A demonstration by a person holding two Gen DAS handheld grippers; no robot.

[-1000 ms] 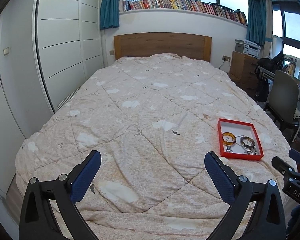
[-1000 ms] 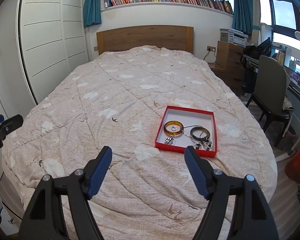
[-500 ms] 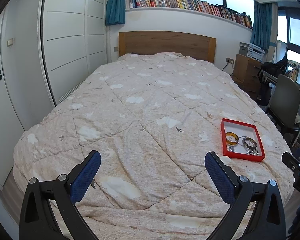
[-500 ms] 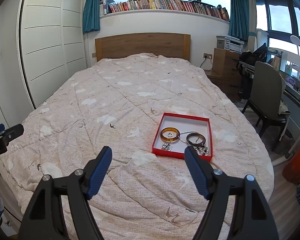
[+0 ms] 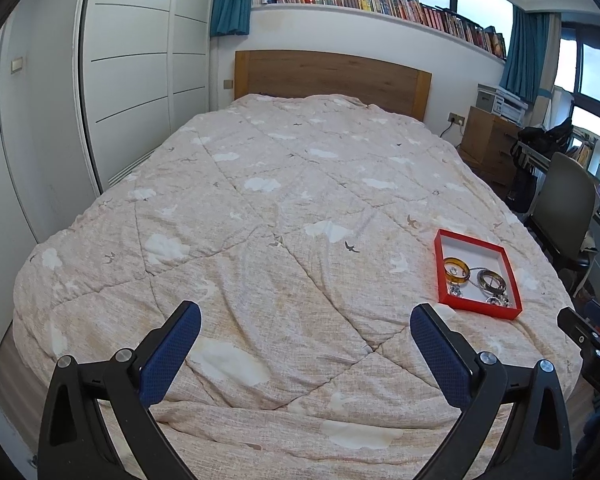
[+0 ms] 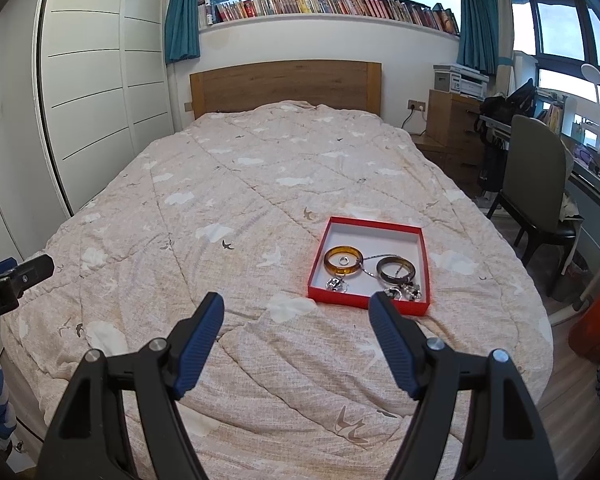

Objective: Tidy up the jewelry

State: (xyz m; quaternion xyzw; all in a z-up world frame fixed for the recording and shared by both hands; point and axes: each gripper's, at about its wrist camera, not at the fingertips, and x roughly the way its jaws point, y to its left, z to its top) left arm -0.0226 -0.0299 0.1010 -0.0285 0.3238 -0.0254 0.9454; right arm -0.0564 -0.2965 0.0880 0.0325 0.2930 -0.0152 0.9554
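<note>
- Red tray (image 6: 423, 272) on bed quilt (image 6: 236, 208) holds amber bangle (image 6: 343, 261), dark bangle (image 6: 395, 271), chain, silver pieces
- Left claw (image 5: 305, 334), right claw (image 6: 296, 316) both spread wide, empty, short of tray
- Fits sorting unstarted or finished; no step evident

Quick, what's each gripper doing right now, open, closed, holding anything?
Left gripper: open, holding nothing, above the quilt.
Right gripper: open, holding nothing, short of the red jewelry tray.
</note>
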